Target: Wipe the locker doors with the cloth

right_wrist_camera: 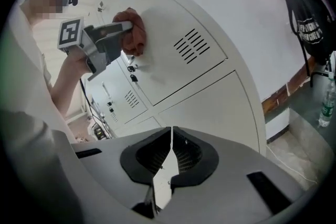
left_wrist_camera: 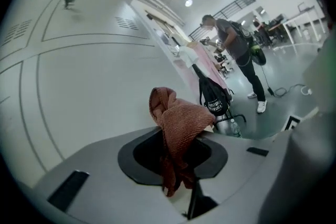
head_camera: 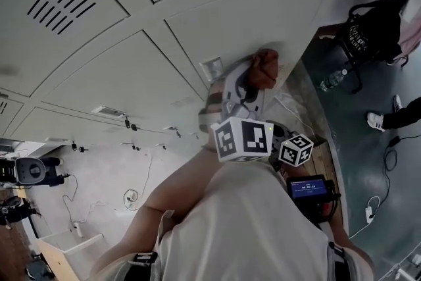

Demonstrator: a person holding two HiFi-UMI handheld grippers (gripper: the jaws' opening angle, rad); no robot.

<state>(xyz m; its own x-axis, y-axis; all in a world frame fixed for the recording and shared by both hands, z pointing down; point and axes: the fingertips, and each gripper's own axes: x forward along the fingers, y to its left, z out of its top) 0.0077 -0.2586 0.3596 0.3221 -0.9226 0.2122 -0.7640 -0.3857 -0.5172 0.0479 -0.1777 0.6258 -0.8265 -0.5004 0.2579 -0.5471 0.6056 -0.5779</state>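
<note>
A reddish-brown cloth (head_camera: 266, 68) is pressed against a pale grey locker door (head_camera: 250, 23) near its lower corner. My left gripper (head_camera: 258, 79) is shut on the cloth; its marker cube (head_camera: 240, 139) faces the head camera. In the left gripper view the cloth (left_wrist_camera: 178, 120) bunches up out of the jaws of the left gripper (left_wrist_camera: 176, 157), with the door (left_wrist_camera: 94, 86) just behind it. The right gripper view shows that cloth (right_wrist_camera: 134, 31) held on a door (right_wrist_camera: 178, 76). My right gripper (right_wrist_camera: 170, 149) is shut and holds nothing; in the head view only its cube (head_camera: 295, 149) shows.
More locker doors with vent slots (head_camera: 60, 3) and keys hanging in locks (head_camera: 126, 122) surround it. A black backpack (head_camera: 371, 29) hangs on a stand, with a water bottle (head_camera: 332, 80) beside it. A blue-screened device (head_camera: 309, 189) and cables lie below. A person (left_wrist_camera: 236, 50) stands further off.
</note>
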